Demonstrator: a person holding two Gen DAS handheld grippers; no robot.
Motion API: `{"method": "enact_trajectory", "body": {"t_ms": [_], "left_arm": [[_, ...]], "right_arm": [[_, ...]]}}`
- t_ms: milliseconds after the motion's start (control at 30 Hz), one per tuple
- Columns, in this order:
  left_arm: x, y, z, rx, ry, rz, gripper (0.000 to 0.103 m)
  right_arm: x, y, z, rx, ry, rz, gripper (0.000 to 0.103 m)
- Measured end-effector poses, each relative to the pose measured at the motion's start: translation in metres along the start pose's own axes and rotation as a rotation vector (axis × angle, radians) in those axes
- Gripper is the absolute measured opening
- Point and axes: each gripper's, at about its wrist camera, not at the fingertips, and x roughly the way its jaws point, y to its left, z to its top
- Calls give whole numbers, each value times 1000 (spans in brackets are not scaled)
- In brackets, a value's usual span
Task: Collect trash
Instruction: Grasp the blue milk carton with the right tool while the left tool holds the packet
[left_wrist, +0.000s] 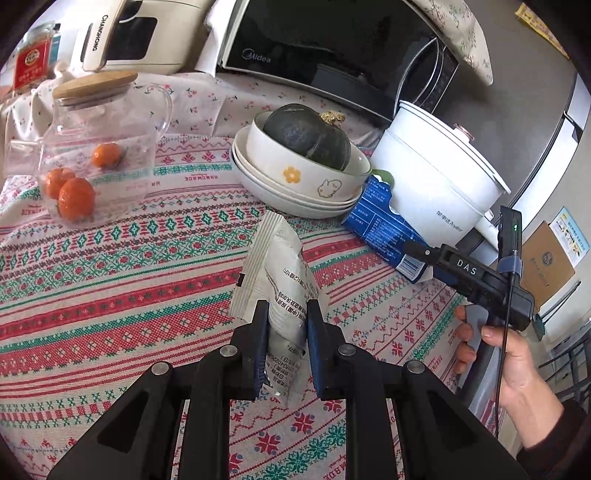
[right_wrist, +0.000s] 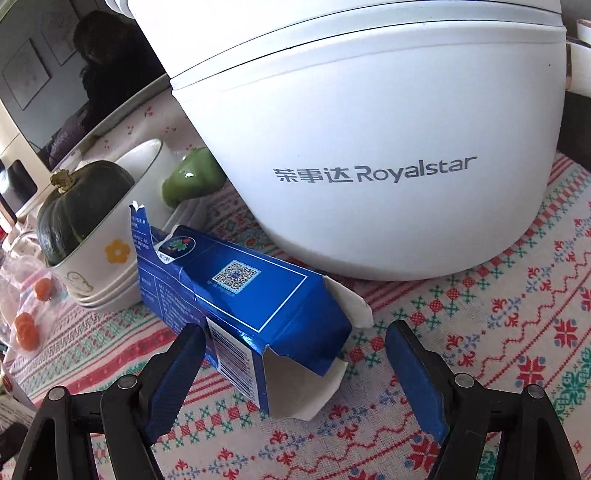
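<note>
The left wrist view looks down across the bench (left_wrist: 110, 295) from well back; the right sits low, close against the white cooker (right_wrist: 369, 129). Both catch the blue carton (left_wrist: 384, 229).

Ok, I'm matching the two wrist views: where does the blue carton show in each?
Left wrist: blue carton right of centre, beside the white cooker.
Right wrist: blue carton centre, between the open right hand-held gripper's fingers.
Shared landmark: the squash.
</note>
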Motion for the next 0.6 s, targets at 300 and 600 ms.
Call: {"method": "enact_trajectory", "body": {"t_ms": [300,600], "left_arm": [[-19,-5,-4,17,18,16,20],[-52,-28,-18,-32,58,20,20]], "right_arm": [[-32,2,-17,50,33,69,32],[-120,5,-36,-31,58,60,9]]}}
